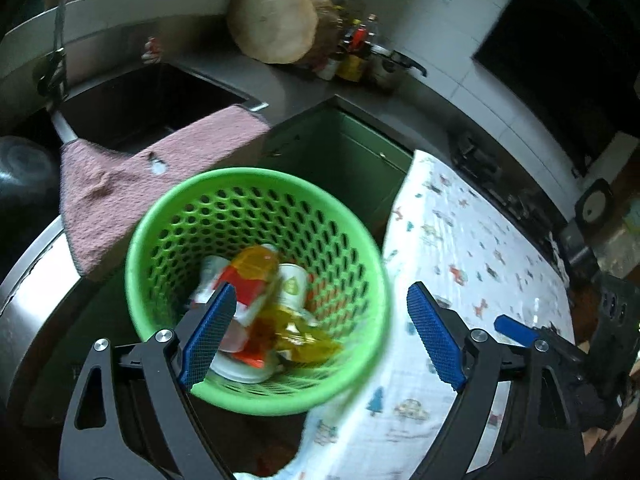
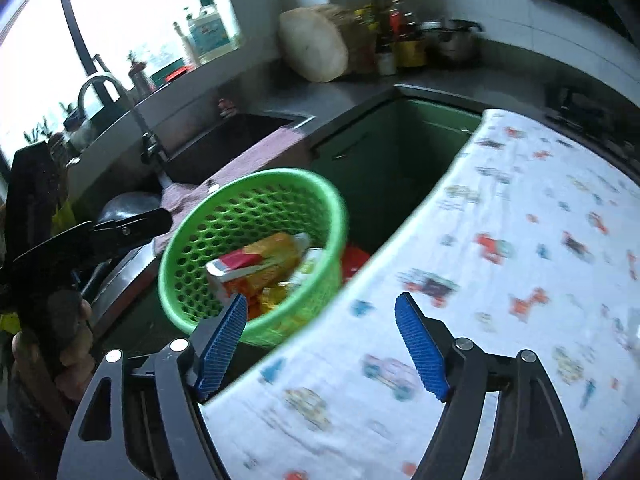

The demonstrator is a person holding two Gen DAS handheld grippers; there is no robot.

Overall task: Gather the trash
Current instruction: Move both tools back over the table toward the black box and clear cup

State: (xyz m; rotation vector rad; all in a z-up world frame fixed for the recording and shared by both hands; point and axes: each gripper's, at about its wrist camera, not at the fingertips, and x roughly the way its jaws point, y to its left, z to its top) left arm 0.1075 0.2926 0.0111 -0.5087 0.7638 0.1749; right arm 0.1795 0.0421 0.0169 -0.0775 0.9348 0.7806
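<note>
Below the left tool (image 1: 318, 330), whose blue pads stand apart with nothing clamped, a green basket (image 1: 256, 184) sits just beside the cloth-covered table (image 1: 480, 240). Wrappers (image 1: 260, 280) and a cup (image 1: 294, 286) already lie inside. The basket looks tilted and close to the table's edge, so I judge a nudge from either tool could tip it and spill the trash.

From the right tool (image 2: 320, 340), also spread and empty, the basket (image 2: 256, 184) sits left of the patterned cloth (image 2: 520, 240). Loose cloth could snag a pad. Something red (image 2: 354, 260) lies behind the basket; it may be missed.
</note>
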